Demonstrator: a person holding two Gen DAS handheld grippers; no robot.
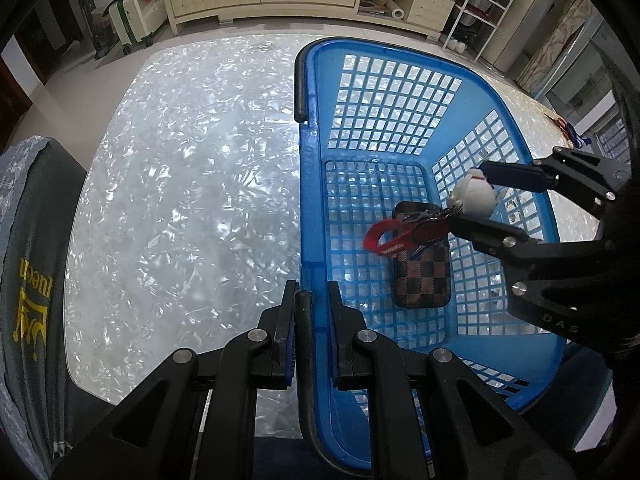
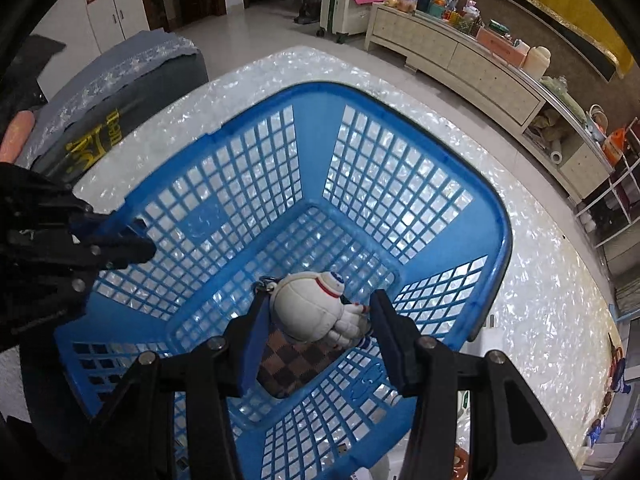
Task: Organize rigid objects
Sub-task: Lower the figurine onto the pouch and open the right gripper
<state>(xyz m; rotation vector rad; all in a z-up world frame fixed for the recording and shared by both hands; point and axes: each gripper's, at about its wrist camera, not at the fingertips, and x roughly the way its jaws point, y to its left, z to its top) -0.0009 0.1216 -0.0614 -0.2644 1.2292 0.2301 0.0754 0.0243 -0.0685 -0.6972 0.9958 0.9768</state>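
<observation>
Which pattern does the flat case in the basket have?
Brown checkered case, clearest in the left wrist view.

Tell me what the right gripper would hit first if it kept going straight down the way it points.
Probably the checkered case on the blue basket floor, directly below the right gripper holding the astronaut keychain.

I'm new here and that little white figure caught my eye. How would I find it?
Look at the blue basket on the shimmery table, then at the right tool reaching into it. Between its fingers is the astronaut keychain: round, white and puffy, unlike the flat brown checkered case lying below it.
</observation>
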